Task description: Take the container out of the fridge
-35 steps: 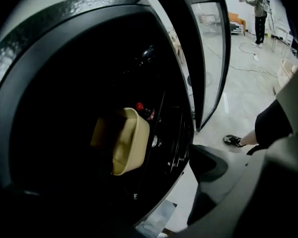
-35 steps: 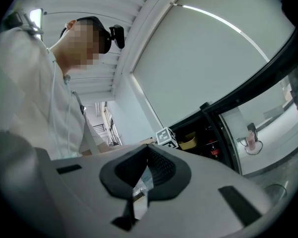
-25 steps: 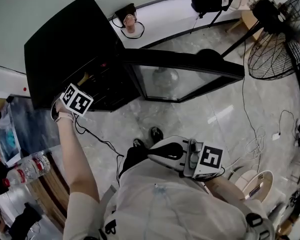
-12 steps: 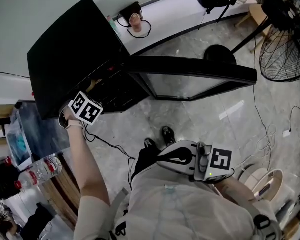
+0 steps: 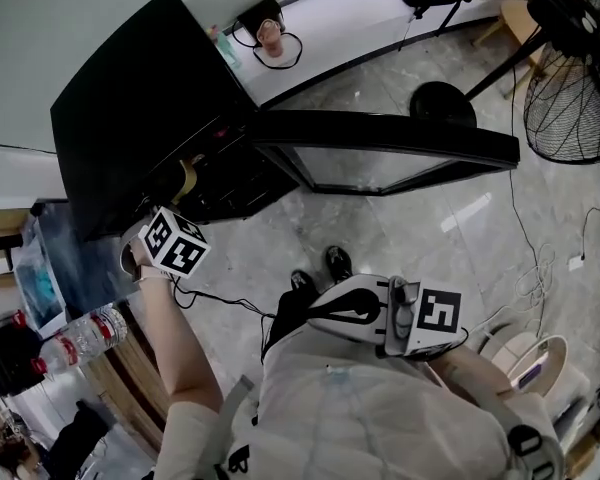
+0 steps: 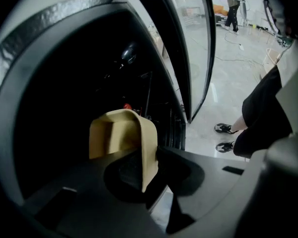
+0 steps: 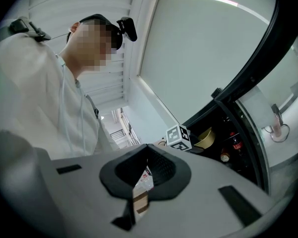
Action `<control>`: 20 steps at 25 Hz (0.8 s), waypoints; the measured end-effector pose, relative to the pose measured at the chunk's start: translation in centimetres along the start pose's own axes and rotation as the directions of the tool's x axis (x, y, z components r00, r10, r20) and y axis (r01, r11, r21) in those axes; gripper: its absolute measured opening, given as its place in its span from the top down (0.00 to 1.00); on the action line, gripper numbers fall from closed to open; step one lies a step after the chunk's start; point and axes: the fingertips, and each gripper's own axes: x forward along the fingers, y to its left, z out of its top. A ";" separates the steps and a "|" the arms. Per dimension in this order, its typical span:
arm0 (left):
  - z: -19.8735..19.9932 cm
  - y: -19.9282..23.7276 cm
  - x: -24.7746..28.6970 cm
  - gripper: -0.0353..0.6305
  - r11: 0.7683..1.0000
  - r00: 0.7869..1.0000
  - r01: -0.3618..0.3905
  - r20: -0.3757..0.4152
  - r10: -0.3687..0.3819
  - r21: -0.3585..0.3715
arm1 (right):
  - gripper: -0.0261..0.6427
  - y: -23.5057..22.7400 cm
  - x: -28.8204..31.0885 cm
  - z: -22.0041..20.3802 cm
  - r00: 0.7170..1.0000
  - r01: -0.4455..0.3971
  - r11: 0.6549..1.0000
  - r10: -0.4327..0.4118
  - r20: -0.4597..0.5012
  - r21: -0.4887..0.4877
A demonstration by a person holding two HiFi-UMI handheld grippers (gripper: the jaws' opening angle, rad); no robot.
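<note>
The left gripper's (image 6: pixel 148 175) fingers are closing on the side wall of a tan, open-topped plastic container (image 6: pixel 120 133), which sits at the open front of the black fridge (image 5: pixel 130 98), beside its swung-out glass door (image 5: pixel 380 163). The right gripper's (image 7: pixel 141 190) fingers stand narrowly apart, holding nothing, against the person's chest.
</note>
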 end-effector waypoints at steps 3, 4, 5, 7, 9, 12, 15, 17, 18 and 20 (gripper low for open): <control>0.0 -1.4 -1.0 0.84 1.000 1.000 -0.006 0.017 0.006 0.003 | 0.94 0.0 0.2 0.0 1.000 -0.004 1.000 0.004 -0.015 -0.028; 0.0 -2.0 -1.5 0.84 1.000 1.000 -0.008 0.023 0.008 0.004 | 0.94 0.0 0.2 0.1 1.000 0.000 0.999 -0.001 -0.023 -0.047; 0.0 -2.7 -1.9 0.84 1.000 1.000 -0.011 0.028 0.011 0.005 | 0.94 0.0 0.2 0.2 0.999 0.006 0.997 -0.008 -0.035 -0.073; 0.1 -4.3 -3.3 0.84 1.000 0.999 -0.019 0.041 0.019 0.004 | 0.94 -0.2 0.0 0.3 0.998 0.013 0.992 -0.021 -0.065 -0.124; 0.5 -6.8 -5.0 0.84 1.000 0.998 -0.020 0.059 0.020 0.008 | 0.94 -0.7 -0.6 0.8 0.997 0.018 0.990 -0.029 -0.076 -0.141; 0.5 -11.5 -7.8 0.84 0.998 0.997 0.018 0.080 -0.023 0.057 | 0.94 -1.9 -1.5 2.1 0.998 0.046 0.992 -0.050 -0.033 -0.115; 0.0 -15.8 -10.3 0.84 0.996 0.993 0.064 0.093 -0.070 0.069 | 0.94 -2.9 -1.2 3.5 0.998 0.054 0.997 -0.053 0.012 -0.061; -0.6 -17.0 -11.3 0.84 0.996 0.990 0.073 0.114 -0.079 0.053 | 0.94 -3.2 -0.3 3.6 0.998 0.057 0.997 -0.056 0.023 -0.049; -0.9 -17.2 -11.7 0.84 0.997 0.989 0.072 0.125 -0.076 0.040 | 0.94 -3.3 0.3 3.5 0.998 0.060 0.997 -0.059 0.025 -0.052; -1.4 -17.0 -12.3 0.84 0.998 0.989 0.058 0.138 -0.058 0.007 | 0.94 -3.1 1.5 3.1 0.998 0.061 0.996 -0.060 0.019 -0.070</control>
